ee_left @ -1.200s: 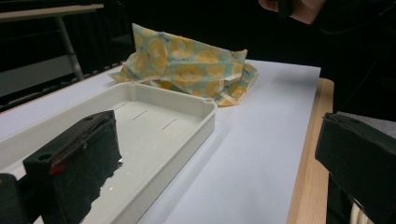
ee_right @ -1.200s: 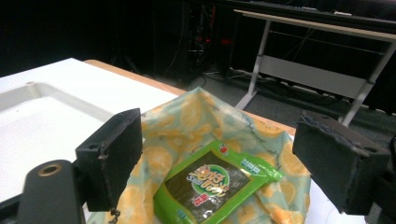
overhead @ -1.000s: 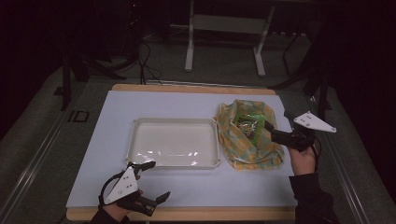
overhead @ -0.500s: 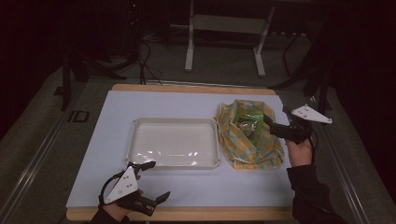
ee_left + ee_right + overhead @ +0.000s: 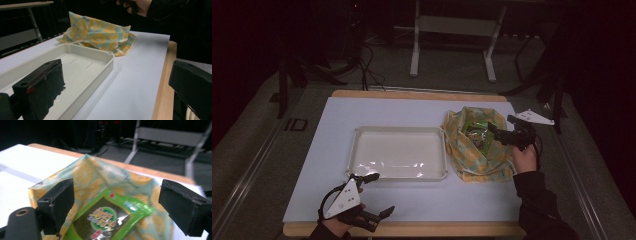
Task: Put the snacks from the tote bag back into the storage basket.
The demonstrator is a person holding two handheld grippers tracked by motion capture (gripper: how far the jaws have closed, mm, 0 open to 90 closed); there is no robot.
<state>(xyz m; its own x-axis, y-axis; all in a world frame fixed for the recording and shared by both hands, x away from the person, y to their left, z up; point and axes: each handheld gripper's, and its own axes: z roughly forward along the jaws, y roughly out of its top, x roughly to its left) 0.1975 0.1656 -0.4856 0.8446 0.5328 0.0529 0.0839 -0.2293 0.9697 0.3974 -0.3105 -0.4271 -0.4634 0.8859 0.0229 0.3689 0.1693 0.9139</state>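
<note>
Right gripper (image 5: 492,131) has advanced over the snack packet (image 5: 110,220), jaws apart. Risk: pinching the yellow bag (image 5: 477,142) cloth too. Left gripper (image 5: 374,197) idle, jaws apart.

- The green snack packet (image 5: 110,220) runs off the bottom edge in the right gripper view; its printing is too blurred to read.
- Inside the yellow patterned bag (image 5: 477,142), most of the packet is hidden by the cloth folds.
- In the left gripper view, the white tray (image 5: 82,72) is cut off at the left edge.
</note>
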